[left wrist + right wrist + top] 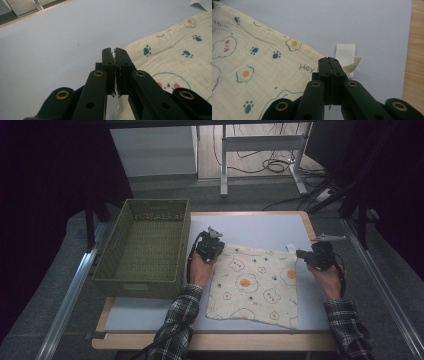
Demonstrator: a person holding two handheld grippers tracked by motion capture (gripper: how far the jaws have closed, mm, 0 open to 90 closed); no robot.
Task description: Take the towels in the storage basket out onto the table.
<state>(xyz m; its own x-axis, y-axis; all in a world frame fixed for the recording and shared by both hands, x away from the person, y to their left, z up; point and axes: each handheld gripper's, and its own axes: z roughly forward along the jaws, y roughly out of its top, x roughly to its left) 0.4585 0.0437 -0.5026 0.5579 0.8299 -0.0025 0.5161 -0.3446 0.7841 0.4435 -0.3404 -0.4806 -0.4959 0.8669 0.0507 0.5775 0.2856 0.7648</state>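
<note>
Each hand-held gripper, left (212, 239) and right (303, 254), is clamped on an upper corner of the patterned cloth (254, 286) at frame centre, probably to lift it evenly off the worktop (260, 227).

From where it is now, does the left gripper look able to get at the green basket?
Probably yes, but not freely. The left gripper is shut on the far left corner of the cloth. The green basket sits just beside it with bare table between, nothing blocking.
</note>
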